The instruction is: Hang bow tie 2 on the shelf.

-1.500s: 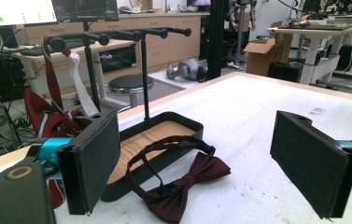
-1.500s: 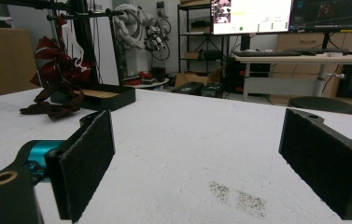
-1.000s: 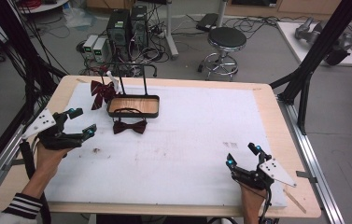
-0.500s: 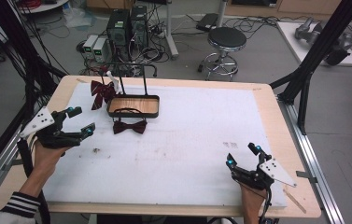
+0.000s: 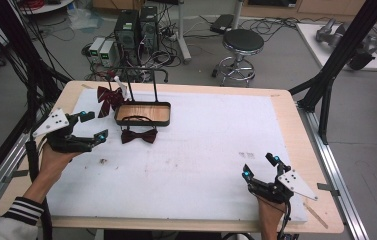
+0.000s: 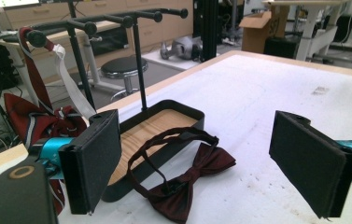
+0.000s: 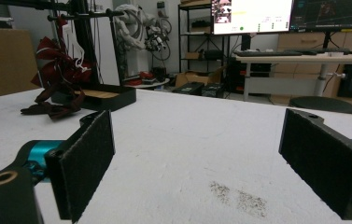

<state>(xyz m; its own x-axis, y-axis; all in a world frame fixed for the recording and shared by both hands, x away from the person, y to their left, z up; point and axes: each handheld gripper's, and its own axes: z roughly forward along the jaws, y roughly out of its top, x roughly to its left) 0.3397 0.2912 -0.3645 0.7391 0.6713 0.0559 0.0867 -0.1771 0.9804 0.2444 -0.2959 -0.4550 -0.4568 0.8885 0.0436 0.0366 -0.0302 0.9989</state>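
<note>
A dark red bow tie (image 5: 138, 135) (image 6: 190, 179) lies on the white table cover, its strap looped over the edge of a black tray (image 5: 120, 120) with a wooden floor (image 6: 150, 133). A black rack (image 5: 141, 75) rises from the tray, and a striped maroon tie (image 5: 109, 98) (image 6: 36, 116) hangs from it. My left gripper (image 5: 92, 126) (image 6: 201, 161) stands open just left of the bow tie, nothing between its pads. Near the table's front right, my right gripper (image 5: 261, 167) (image 7: 201, 168) is open and empty; its view has the tray (image 7: 103, 98) far off.
The white cover (image 5: 201, 150) spans the wooden table (image 5: 296, 130). Small dark specks (image 5: 246, 155) (image 7: 239, 198) mark it ahead of the right gripper. Beyond the far edge stand a stool (image 5: 241, 42) and computer boxes (image 5: 136, 27). Black frame posts (image 5: 341, 55) flank the table.
My left gripper has shifted slightly toward the far side and the bow tie. The right gripper has stayed put.
</note>
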